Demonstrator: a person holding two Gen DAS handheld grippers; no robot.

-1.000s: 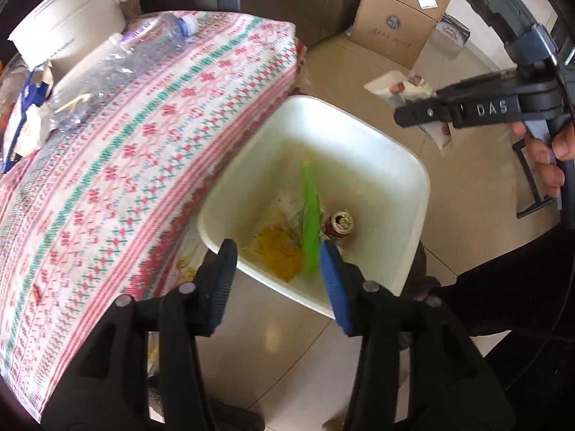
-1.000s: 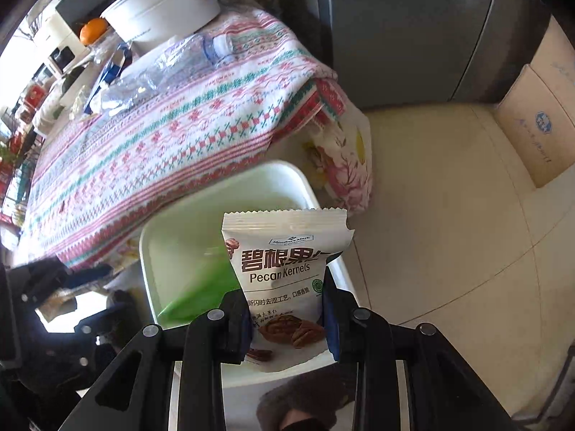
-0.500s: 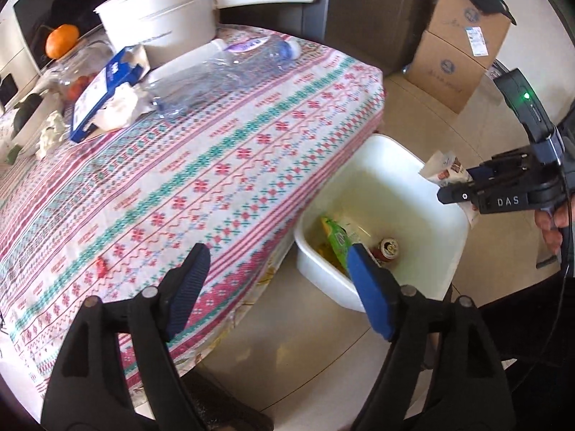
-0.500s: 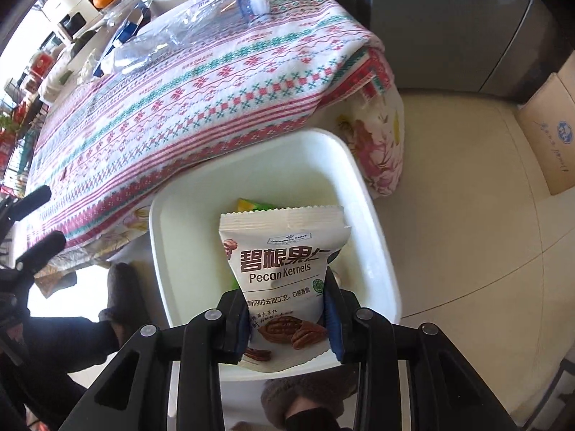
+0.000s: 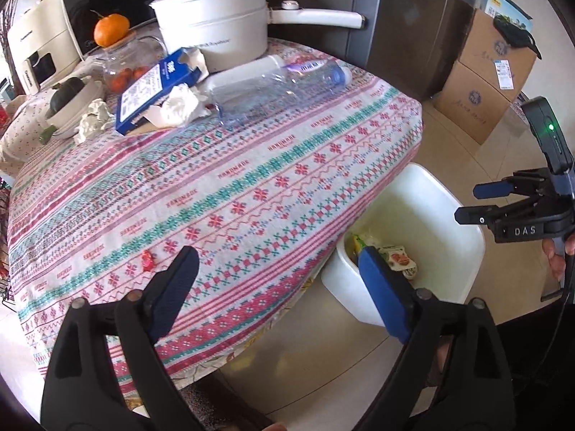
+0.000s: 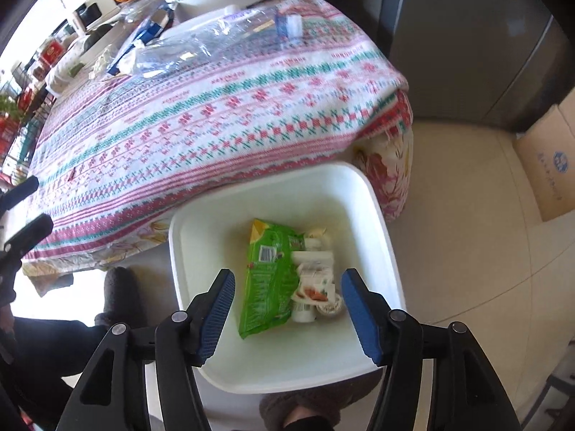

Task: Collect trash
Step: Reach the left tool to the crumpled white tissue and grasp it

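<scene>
Bin [image 6: 363, 194]: green packet [image 6: 267, 280], nut bag (just dropped)
Bench [image 5: 251, 186]: bottle [image 5: 280, 89], tissues, box left
Left claw [image 5: 276, 287]: spread, empty
Right claw [image 6: 287, 305]: just opening, empty

Your desk [image 5: 251, 186] wears a woven cloth of pink, red and teal bands; it hangs over a floral under-cloth [image 6: 390, 176] at the corner. At the far edge you have a white lidded pot [image 5: 215, 32] with a long handle pointing right. Left of it, an orange [image 5: 111, 29] sits on the lid of a glass jar [image 5: 125, 64] holding small red fruit. Further left, a white bowl [image 5: 73, 102] carries a dark green vegetable. Behind these stands a white appliance [image 5: 37, 54]. A grey cabinet [image 5: 413, 28] rises behind the desk. Two cardboard boxes [image 5: 485, 82] are stacked on the beige tiled floor [image 6: 467, 251] at your right.
</scene>
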